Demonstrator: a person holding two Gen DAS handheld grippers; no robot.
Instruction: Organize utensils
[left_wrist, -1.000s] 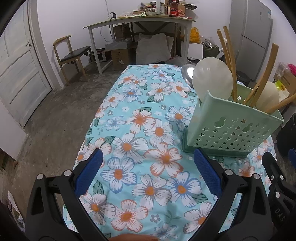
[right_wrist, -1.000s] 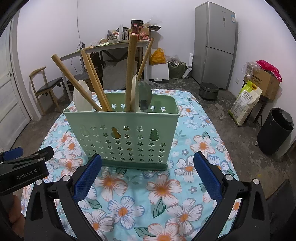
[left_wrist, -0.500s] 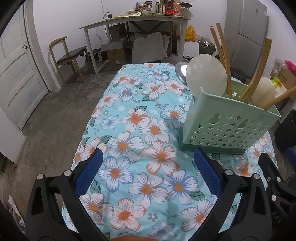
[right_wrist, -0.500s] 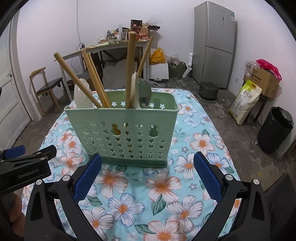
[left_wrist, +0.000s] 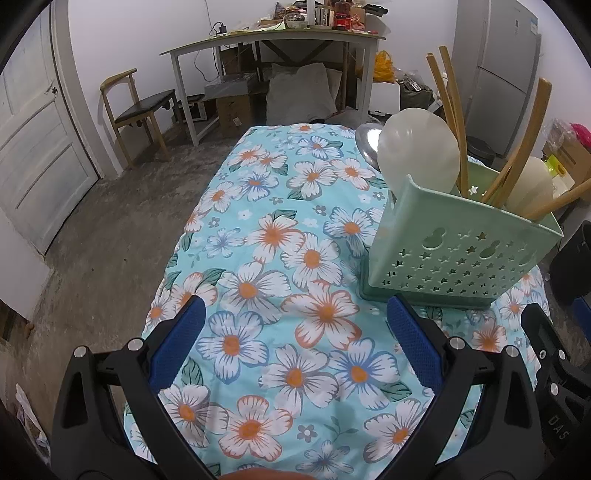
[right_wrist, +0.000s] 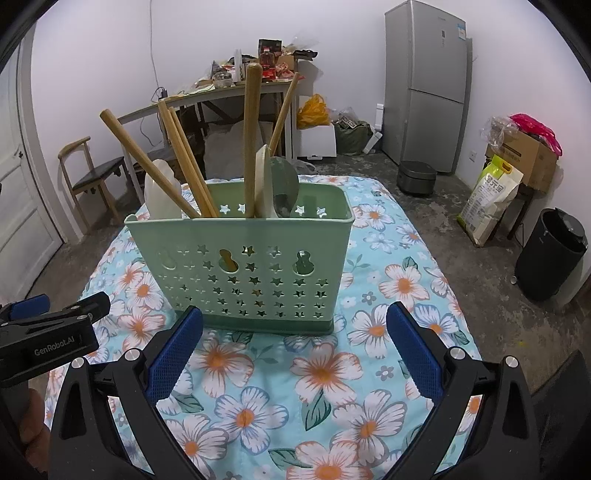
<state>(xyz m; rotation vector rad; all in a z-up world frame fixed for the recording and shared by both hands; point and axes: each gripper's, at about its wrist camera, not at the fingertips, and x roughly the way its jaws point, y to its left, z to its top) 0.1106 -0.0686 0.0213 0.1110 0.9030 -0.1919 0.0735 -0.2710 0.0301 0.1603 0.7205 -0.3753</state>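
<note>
Right wrist view: your right gripper (right_wrist: 294, 345) hangs over the near part of the flowered tablecloth (right_wrist: 325, 373), its blue pads (right_wrist: 173, 354) spread wide with nothing between them. Just beyond the fingertips stands the green utensil holder (right_wrist: 240, 269), upright on the cloth, its star-punched wall facing you. It sits apart from both pads, a strip of cloth showing in front of its base.

Inside the holder: wooden chopsticks (right_wrist: 186, 166) lean to the left, a thick wooden handle (right_wrist: 251, 140) stands nearly upright in the middle, a thinner stick (right_wrist: 283, 110) tilts right behind it. A white spoon (right_wrist: 160, 192) rests at the left end; a metal spoon (right_wrist: 284, 186) sits just right of centre beside a pale flat utensil (right_wrist: 264, 184).

Your left gripper (right_wrist: 55, 325) shows at the left edge of this view, level with the holder's base and well clear of it.

Left wrist view: left gripper (left_wrist: 295, 332) is released too, pads (left_wrist: 413, 343) wide apart over bare cloth (left_wrist: 273, 236). The holder (left_wrist: 458, 254) stands to the right, just past the right pad, not touching. A large white spoon (left_wrist: 417, 155) rises from its near end, with chopsticks (left_wrist: 448, 110) behind.

Far room: a table (left_wrist: 280, 40) piled with clutter, a wooden chair (left_wrist: 136, 103) at left, a grey fridge (right_wrist: 424, 85) at right, a black bin (right_wrist: 550, 254) near the right wall.
</note>
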